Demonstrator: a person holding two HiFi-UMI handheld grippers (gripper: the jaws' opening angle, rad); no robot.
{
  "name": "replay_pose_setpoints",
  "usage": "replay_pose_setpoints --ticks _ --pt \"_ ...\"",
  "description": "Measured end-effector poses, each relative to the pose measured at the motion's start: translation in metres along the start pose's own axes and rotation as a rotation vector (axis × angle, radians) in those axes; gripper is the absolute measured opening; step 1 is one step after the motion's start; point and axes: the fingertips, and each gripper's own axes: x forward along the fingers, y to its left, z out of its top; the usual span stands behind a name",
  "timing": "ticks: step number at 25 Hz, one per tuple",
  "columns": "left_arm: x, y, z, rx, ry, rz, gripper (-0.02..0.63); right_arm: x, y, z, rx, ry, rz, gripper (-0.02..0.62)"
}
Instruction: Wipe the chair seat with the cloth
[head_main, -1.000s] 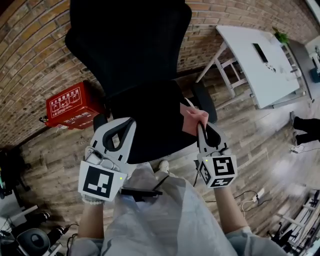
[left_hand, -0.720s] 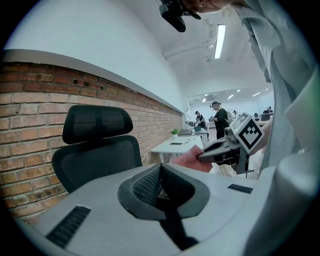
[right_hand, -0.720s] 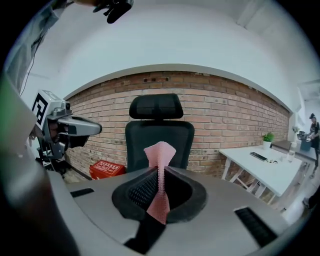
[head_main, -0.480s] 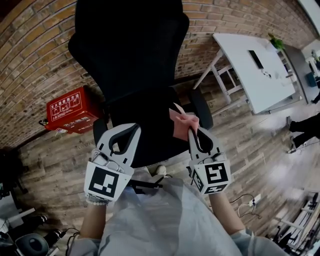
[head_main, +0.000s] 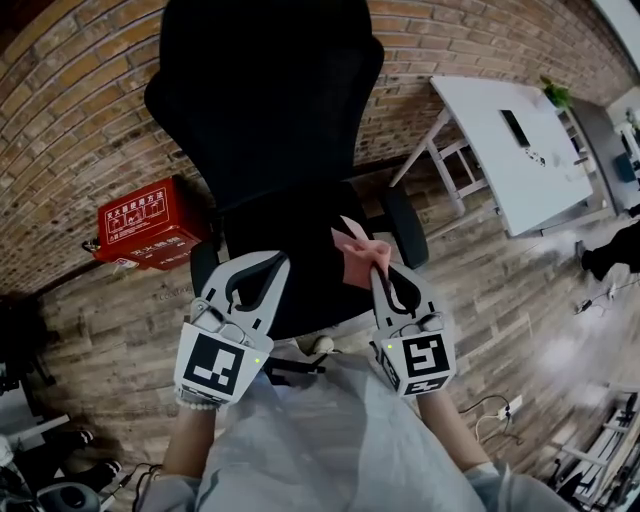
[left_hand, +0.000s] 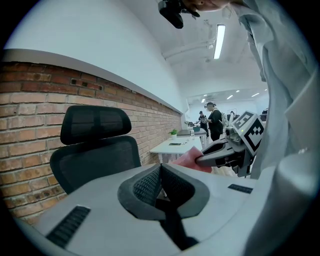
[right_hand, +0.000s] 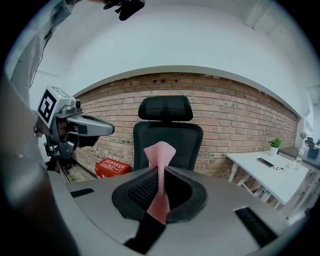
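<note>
The brick wall (head_main: 80, 120) and plank floor (head_main: 110, 320) bound the work area. The black office chair (head_main: 270, 90) stands with its backrest toward the wall, so the chair seat (head_main: 300, 250) faces the operator and its front edge is the nearest one. No cloth contact with the seat is visible, so wiping is judged not yet begun.

The white bench (head_main: 500, 140) stands well apart on the right. The red box (head_main: 145, 222) sits on the floor against the wall, left of the chair. Neither obstructs the approach from the front. The seat surface is bare. An armrest (head_main: 405, 225) borders its right side and limits sideways strokes there, and the backrest closes off the rear edge.

The left hand-held gripper (head_main: 268, 262) hovers over the front left of the seat. Its jaws are together with nothing between them, so it probably has no part in the wipe.

The right hand-held gripper (head_main: 378, 272) hovers over the front right of the seat, jaws clamped on the pink cloth (head_main: 352, 255). The cloth is pinched mid-length: a bunched fold projects past the jaw tips and a tail hangs behind. The projecting fold is the likely wiping face. It is small, so full coverage probably requires several overlapping passes.
</note>
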Motion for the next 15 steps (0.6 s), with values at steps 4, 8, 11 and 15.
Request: replay_pose_setpoints --ticks 4,8,11,15 --pt "0.0017 -0.0017 0.0001 0.006 0.005 -0.002 0.018 0.0004 0.0019 0.0011 -0.008 0.004 0.014 0.052" --pt "0.0031 -0.004 0.0014 0.01 0.001 -0.01 0.018 -0.0004 0.0003 0.0032 -0.002 -0.002 0.009 0.052" --pt "0.004 -0.0058 0.0005 0.012 0.001 -0.014 0.018 0.0005 -0.0005 0.0046 -0.001 -0.014 0.006 0.052" --pt "0.0064 -0.0067 0.0009 0.02 -0.002 -0.013 0.018 0.0014 -0.0031 0.001 -0.009 -0.004 0.007 0.052"
